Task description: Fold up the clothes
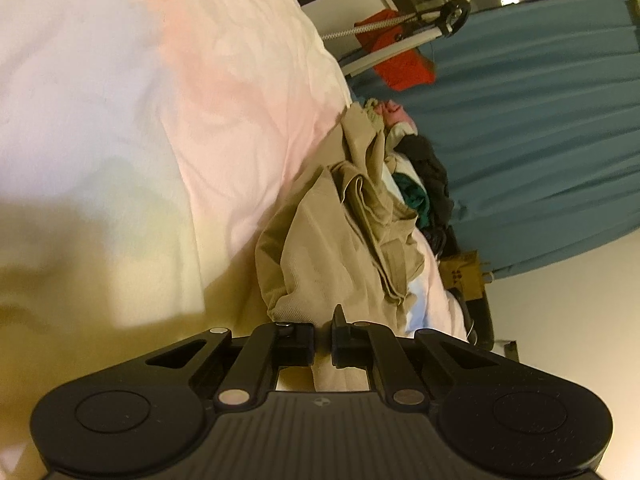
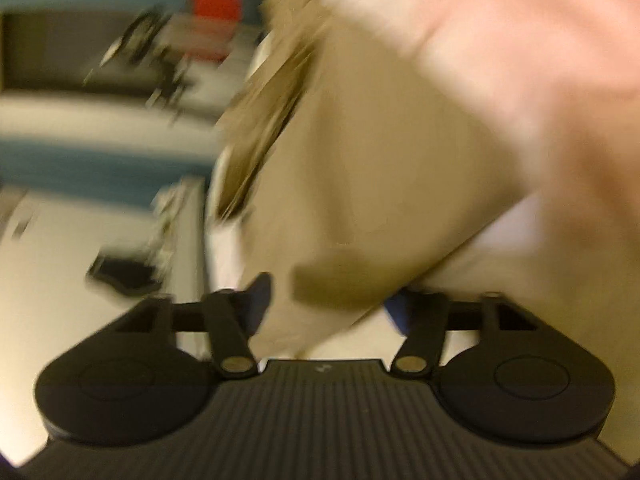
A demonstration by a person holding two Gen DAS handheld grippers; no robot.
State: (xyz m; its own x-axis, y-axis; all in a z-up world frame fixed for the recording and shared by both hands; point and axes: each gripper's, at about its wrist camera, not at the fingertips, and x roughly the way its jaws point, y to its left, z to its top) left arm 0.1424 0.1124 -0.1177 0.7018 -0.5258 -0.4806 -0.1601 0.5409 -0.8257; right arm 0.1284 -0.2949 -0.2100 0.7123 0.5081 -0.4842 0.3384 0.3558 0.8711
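A beige garment [image 1: 332,252] lies crumpled on a pale pink bedsheet [image 1: 200,100]. My left gripper [image 1: 322,338] is shut on an edge of this beige garment, with cloth pinched between the jaws. In the blurred right wrist view the same beige garment [image 2: 380,160] fills the middle. My right gripper [image 2: 328,304] is open, its fingers spread wide with a fold of the cloth lying between them.
A heap of other clothes [image 1: 416,168], dark, green and pink, lies beyond the beige garment. A teal curtain [image 1: 540,120] hangs behind. A red item [image 1: 400,60] and a metal frame [image 1: 432,16] stand near the bed's far end.
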